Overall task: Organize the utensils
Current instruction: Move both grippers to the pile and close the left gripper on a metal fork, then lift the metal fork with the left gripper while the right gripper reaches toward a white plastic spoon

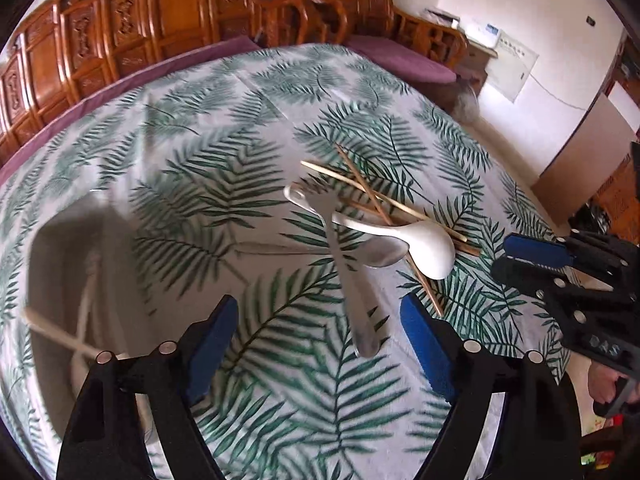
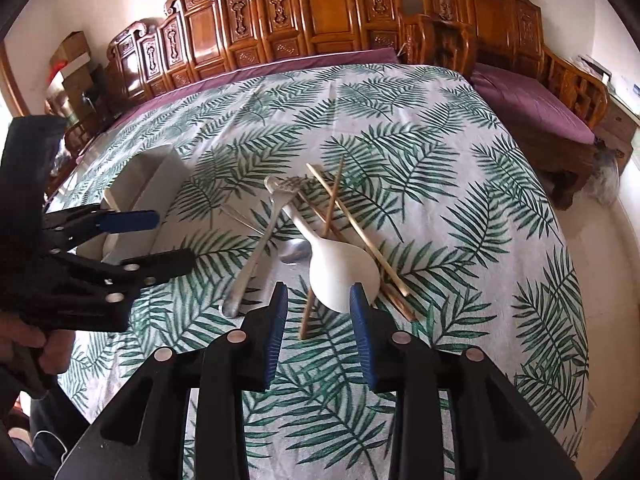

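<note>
A pile of utensils lies mid-table: a white ceramic spoon (image 1: 416, 242) (image 2: 340, 272), a metal fork (image 1: 348, 276) (image 2: 260, 248), a metal spoon (image 1: 380, 254) (image 2: 294, 252) and several wooden chopsticks (image 1: 372, 196) (image 2: 352, 224). My left gripper (image 1: 320, 344) is open and empty, just short of the fork's handle end. My right gripper (image 2: 320, 340) is open and empty, its fingertips (image 2: 362, 312) at the white spoon's bowl. A white divided tray (image 1: 60, 300) (image 2: 156, 184) sits to the left.
The table wears a leaf-print cloth (image 1: 224, 152) (image 2: 460, 184). Carved wooden chairs (image 1: 160, 12) (image 2: 320, 12) with purple cushions (image 2: 532, 100) line the far edge. The right gripper also shows in the left wrist view (image 1: 532, 256), the left gripper in the right wrist view (image 2: 160, 240).
</note>
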`<state>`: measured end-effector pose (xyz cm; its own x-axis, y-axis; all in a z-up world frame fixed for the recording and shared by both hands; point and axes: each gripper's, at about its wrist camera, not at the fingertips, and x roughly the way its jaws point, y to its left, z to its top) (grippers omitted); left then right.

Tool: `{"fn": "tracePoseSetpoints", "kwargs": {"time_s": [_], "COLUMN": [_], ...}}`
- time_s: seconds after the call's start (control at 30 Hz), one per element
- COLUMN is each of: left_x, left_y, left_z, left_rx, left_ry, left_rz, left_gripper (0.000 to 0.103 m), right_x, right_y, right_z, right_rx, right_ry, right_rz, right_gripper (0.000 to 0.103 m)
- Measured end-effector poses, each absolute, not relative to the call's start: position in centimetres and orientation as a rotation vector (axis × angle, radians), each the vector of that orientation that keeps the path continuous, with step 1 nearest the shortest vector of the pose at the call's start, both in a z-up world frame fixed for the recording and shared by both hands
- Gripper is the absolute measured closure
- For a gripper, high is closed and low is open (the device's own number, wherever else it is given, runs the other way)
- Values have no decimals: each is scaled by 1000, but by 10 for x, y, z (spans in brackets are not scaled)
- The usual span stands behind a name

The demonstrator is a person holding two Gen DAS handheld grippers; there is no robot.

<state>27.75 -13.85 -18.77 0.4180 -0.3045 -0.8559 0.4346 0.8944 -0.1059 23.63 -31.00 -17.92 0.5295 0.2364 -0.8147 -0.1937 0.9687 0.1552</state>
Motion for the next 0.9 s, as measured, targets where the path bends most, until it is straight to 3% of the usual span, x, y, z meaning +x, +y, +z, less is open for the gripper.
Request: {"fn": "tracePoseSetpoints", "kwargs": {"time_s": [0.3,0.9], "left_x": [307,306], "left_y": [-164,-186], "left_z": [-231,-232], "left_rx": [164,315], "left_ry": [1144,1139], "left_rz": [-478,-437], "left_gripper": [55,75], "right_x": [229,220], "right_y": [-320,-324], "right_z": [-195,-198], "right_rx": [112,97], "right_ry": [994,974], "right_rz": [263,277], "right_gripper": [68,68]}}
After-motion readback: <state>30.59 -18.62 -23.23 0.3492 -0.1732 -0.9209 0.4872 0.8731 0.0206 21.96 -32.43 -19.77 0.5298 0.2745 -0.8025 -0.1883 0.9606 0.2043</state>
